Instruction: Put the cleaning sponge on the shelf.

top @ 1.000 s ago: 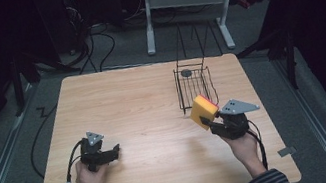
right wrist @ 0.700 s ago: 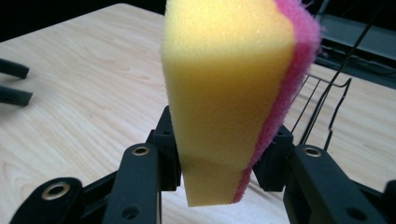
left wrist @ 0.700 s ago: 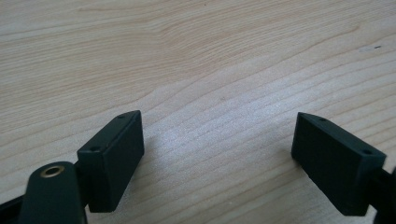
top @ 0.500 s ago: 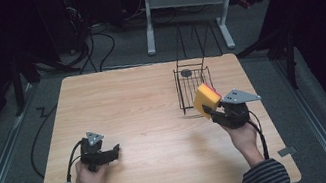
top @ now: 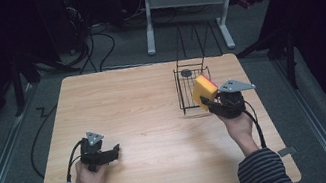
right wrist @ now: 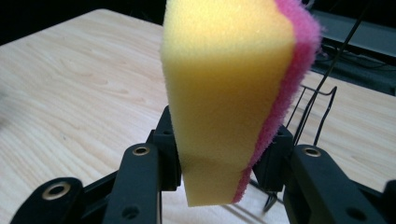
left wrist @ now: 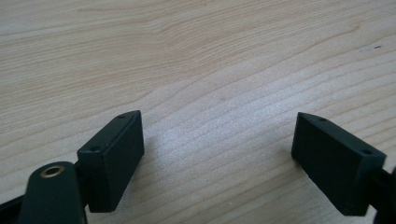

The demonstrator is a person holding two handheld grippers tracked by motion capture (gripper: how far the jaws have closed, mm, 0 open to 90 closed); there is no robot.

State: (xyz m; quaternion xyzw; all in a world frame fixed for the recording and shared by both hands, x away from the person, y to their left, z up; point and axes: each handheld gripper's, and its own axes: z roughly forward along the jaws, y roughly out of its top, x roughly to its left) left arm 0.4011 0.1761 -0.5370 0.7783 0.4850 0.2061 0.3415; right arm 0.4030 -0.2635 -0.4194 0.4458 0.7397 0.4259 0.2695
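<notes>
Dark floor and cable runs surround a light wooden desk [top: 156, 123]. 1 black wire basket [top: 187, 98] stands on it at 2 o'clock from the desk centre, with a small dark disc [top: 186, 72] lying inside.

The right gripper [top: 210, 104] is clenched on a yellow sponge with a pink scouring layer [right wrist: 229, 93], held upright and clear of the desk, just beside the near corner of the basket. Both jaws press the lower part of the sponge, 1 on the yellow face and 1 on the pink face.

The left gripper [top: 111, 154] sits at 8 o'clock, jaws released and holding nothing, directly over bare wood.

Handling estimate: the sponge is light, soft and compressible, not fragile. Its foam pinches in between the jaws. Gripping across the 2 broad faces, as here, looks secure; the free upper part may flex or catch on the basket wires.
</notes>
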